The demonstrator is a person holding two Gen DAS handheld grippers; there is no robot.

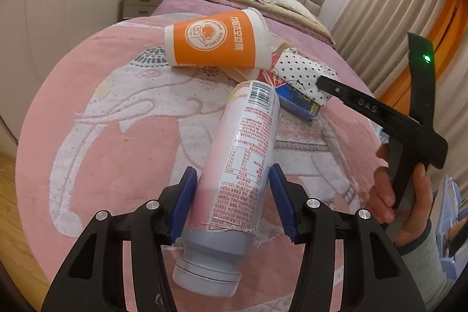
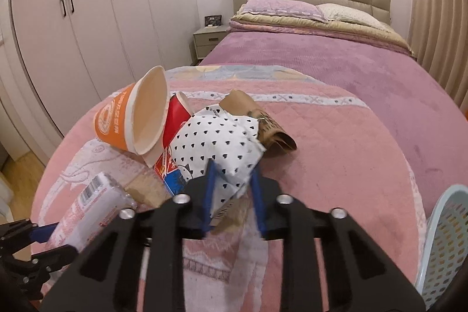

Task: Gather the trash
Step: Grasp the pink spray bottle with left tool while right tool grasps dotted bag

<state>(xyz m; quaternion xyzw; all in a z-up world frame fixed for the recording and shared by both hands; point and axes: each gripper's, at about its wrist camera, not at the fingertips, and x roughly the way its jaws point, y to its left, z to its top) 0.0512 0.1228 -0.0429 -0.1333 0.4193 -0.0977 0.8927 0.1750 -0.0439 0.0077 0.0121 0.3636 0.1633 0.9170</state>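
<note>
A pile of trash lies on the pink elephant blanket on the bed. My left gripper is open around a pink and grey plastic bottle lying on its side, with a gap at the right pad. The bottle also shows in the right wrist view. My right gripper is shut on a white wrapper with black hearts, also seen in the left wrist view. An orange paper cup lies on its side behind. A red and blue box and brown paper lie under the wrapper.
A pale blue perforated basket stands at the bed's right edge. Pillows and a headboard are at the far end. A nightstand and white wardrobes stand to the left. Curtains hang on the right.
</note>
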